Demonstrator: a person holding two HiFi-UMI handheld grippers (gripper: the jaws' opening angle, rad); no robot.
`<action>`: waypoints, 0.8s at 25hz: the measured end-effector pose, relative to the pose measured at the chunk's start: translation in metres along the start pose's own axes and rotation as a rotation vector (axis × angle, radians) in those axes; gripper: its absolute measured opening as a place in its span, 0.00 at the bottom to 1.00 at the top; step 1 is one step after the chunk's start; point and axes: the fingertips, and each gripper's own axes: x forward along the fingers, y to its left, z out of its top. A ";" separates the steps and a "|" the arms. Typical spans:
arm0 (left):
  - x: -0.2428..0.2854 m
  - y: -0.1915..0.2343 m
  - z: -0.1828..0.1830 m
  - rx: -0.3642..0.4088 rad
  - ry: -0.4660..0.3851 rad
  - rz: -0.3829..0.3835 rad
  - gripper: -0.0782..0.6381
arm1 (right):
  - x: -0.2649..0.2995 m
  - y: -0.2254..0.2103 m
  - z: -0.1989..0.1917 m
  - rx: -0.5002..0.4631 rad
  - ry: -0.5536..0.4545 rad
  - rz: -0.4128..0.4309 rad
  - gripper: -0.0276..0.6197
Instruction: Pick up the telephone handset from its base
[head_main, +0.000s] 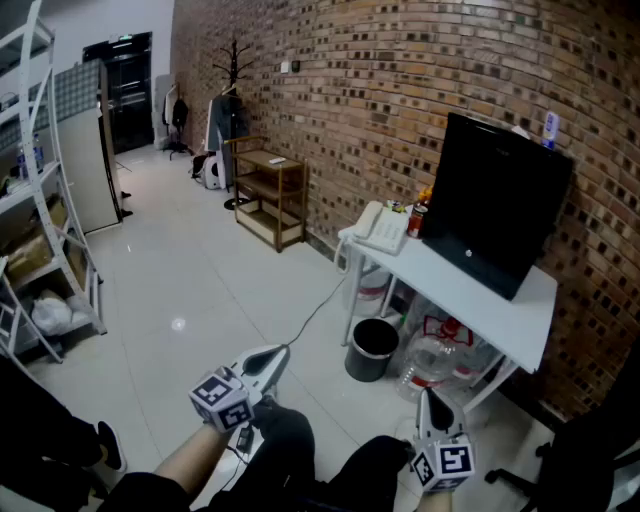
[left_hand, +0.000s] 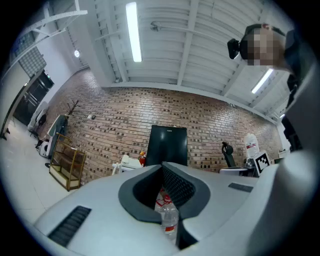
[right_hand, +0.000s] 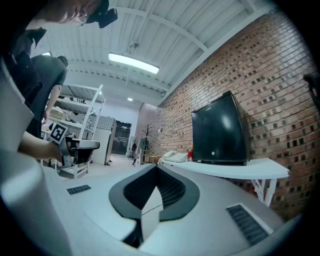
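A white telephone (head_main: 380, 228) with its handset resting on the base sits at the left end of a white table (head_main: 470, 292), next to a red can (head_main: 417, 218). It also shows small and far off as the telephone (left_hand: 127, 161) in the left gripper view and the telephone (right_hand: 175, 156) in the right gripper view. My left gripper (head_main: 278, 352) is low in the head view, far from the table, jaws shut with nothing held. My right gripper (head_main: 428, 395) is beside it, nearer the table's front, also shut and empty.
A black monitor (head_main: 495, 205) stands on the table against the brick wall. Under the table are a black bin (head_main: 372, 348) and large water bottles (head_main: 432, 362). A cable (head_main: 310, 318) runs across the floor. A wooden shelf (head_main: 270, 195) and a metal rack (head_main: 40, 200) stand to the left.
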 end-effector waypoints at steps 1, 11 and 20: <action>0.001 0.001 0.003 -0.002 -0.003 0.001 0.12 | 0.003 -0.001 0.001 0.000 0.000 -0.002 0.05; 0.016 0.009 0.053 0.004 -0.032 0.044 0.12 | 0.026 -0.008 0.033 -0.034 -0.009 0.037 0.05; 0.029 0.030 0.041 -0.006 -0.032 0.041 0.12 | 0.049 -0.015 0.023 -0.037 0.031 0.042 0.05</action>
